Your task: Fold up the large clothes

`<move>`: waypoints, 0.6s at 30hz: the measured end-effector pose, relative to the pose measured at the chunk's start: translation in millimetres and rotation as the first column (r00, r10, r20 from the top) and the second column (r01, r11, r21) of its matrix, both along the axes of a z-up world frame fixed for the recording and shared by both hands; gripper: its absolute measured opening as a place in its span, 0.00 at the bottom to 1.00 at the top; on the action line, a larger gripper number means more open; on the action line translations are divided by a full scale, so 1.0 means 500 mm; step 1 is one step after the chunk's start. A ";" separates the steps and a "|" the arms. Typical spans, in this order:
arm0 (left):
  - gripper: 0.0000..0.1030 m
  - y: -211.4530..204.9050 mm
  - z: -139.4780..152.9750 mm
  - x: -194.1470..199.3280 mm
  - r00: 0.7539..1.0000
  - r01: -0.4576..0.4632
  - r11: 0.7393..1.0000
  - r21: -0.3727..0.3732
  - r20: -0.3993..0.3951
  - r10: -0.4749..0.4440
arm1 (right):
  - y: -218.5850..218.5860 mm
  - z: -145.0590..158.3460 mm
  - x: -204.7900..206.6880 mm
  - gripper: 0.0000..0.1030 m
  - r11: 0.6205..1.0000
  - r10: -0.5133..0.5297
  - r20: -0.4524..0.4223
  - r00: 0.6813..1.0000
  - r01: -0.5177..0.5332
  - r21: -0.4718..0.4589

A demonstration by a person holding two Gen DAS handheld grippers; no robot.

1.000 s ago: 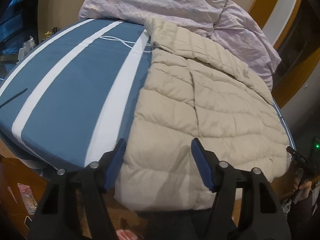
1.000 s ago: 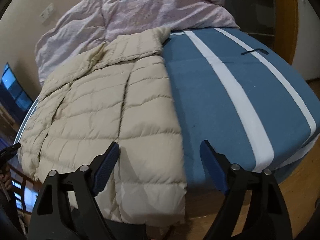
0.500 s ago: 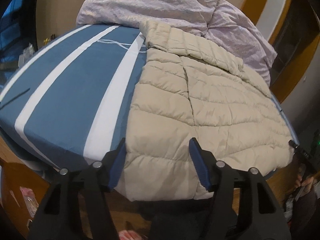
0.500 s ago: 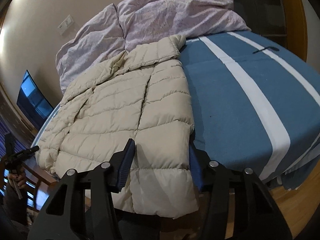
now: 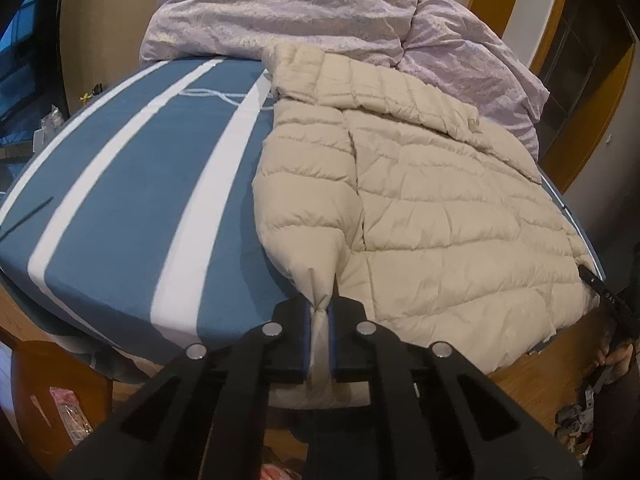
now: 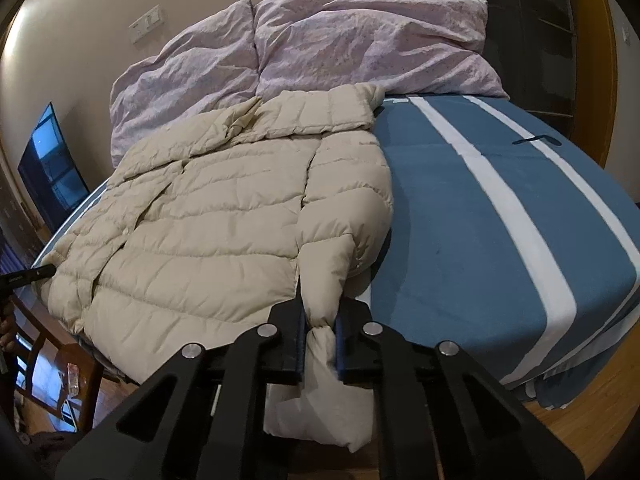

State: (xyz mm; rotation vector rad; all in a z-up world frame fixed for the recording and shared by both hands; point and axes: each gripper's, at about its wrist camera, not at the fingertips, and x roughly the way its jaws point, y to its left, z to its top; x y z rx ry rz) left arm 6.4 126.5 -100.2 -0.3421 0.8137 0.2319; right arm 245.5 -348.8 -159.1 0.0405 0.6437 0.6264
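Observation:
A beige quilted puffer jacket [image 5: 432,208] lies spread on a blue bed with white stripes [image 5: 132,216]; it also shows in the right wrist view [image 6: 208,216]. My left gripper [image 5: 319,312] is shut on a bunched bottom corner of the jacket at the bed's near edge. My right gripper [image 6: 319,322] is shut on the jacket's other bottom corner, which hangs over the edge. The right gripper's black tip [image 5: 600,286] shows at the jacket's far corner in the left view, and the left gripper's tip [image 6: 28,274] shows likewise in the right view.
A crumpled lilac duvet [image 6: 320,44] lies across the head of the bed behind the jacket's collar. The blue striped sheet [image 6: 500,216] beside the jacket is bare. A wooden chair [image 6: 52,360] stands by the bed. Wooden floor lies below the bed edge.
Both grippers were open around the jacket's bottom hem. Now both have shut on the hem corners, and the fabric is pinched and bunched between the pads.

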 end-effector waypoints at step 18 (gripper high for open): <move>0.06 0.043 0.167 0.089 0.988 -0.061 0.995 0.073 0.146 0.050 | 0.036 0.187 0.084 0.08 0.990 -0.030 0.088 0.996 0.017 0.139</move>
